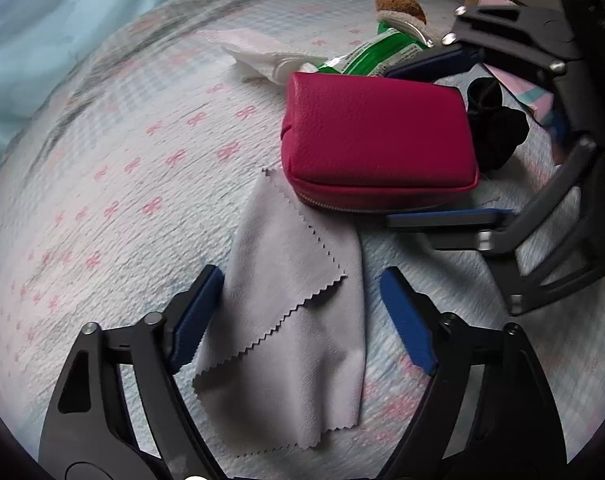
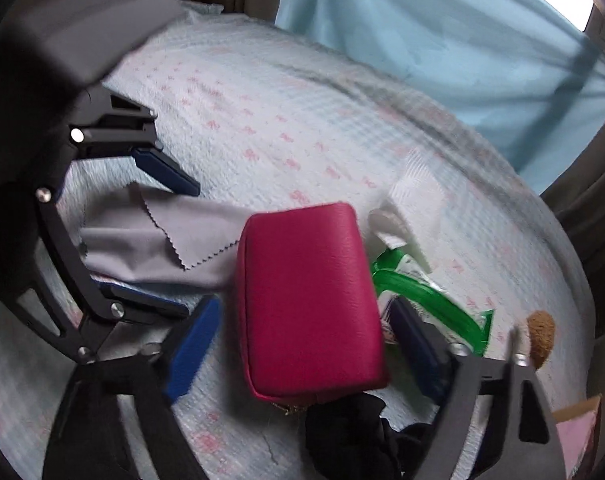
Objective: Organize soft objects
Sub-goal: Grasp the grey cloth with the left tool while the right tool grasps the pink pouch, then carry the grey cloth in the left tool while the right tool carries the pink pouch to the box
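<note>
Both tools stand with jaws apart, holding nothing; the left tool (image 1: 302, 316) straddles the grey cleaning cloth (image 1: 294, 320), lying half folded on the bed cover (image 1: 122, 200); the right tool (image 2: 302, 344) straddles the magenta pouch (image 2: 306, 300), fingers on either side, not yet clamped. Sorting looks barely begun; a black scrunchie (image 1: 494, 128), green packet (image 1: 374, 52) and white tissue (image 1: 262, 60) lie loose around the pouch.
</note>
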Demonstrator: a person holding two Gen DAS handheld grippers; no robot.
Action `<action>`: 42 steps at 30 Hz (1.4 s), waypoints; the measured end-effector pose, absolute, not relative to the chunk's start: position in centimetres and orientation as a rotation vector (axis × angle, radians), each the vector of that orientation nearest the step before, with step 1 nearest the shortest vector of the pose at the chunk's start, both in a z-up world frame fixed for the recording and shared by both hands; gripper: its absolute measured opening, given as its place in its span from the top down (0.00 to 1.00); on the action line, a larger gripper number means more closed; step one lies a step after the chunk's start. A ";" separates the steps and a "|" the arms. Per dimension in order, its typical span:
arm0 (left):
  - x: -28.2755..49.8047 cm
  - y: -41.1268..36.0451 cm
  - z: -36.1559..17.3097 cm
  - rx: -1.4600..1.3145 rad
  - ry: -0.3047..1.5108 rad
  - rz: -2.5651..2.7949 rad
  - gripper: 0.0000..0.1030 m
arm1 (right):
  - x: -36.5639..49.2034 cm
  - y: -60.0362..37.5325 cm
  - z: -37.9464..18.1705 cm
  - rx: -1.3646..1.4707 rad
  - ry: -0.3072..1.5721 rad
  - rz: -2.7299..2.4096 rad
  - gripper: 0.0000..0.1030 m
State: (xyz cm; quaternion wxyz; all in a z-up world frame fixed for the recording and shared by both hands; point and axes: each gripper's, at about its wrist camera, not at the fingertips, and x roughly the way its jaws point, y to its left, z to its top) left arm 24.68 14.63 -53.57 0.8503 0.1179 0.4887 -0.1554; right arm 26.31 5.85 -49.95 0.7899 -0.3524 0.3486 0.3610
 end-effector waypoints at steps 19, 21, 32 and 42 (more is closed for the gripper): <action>25.3 16.1 -52.4 0.208 0.999 -0.261 0.94 | 25.9 5.5 -48.2 -0.699 0.731 0.739 0.56; 25.1 16.6 -51.8 0.193 0.992 -0.250 0.94 | 25.7 5.4 -47.4 -0.684 0.725 0.727 0.57; 23.0 17.0 -44.9 0.208 0.911 -0.219 0.94 | 22.9 4.4 -40.7 -0.620 0.681 0.636 0.59; 19.1 14.5 -33.2 0.186 0.816 -0.220 0.94 | 17.9 1.5 -29.0 -0.522 0.639 0.495 0.59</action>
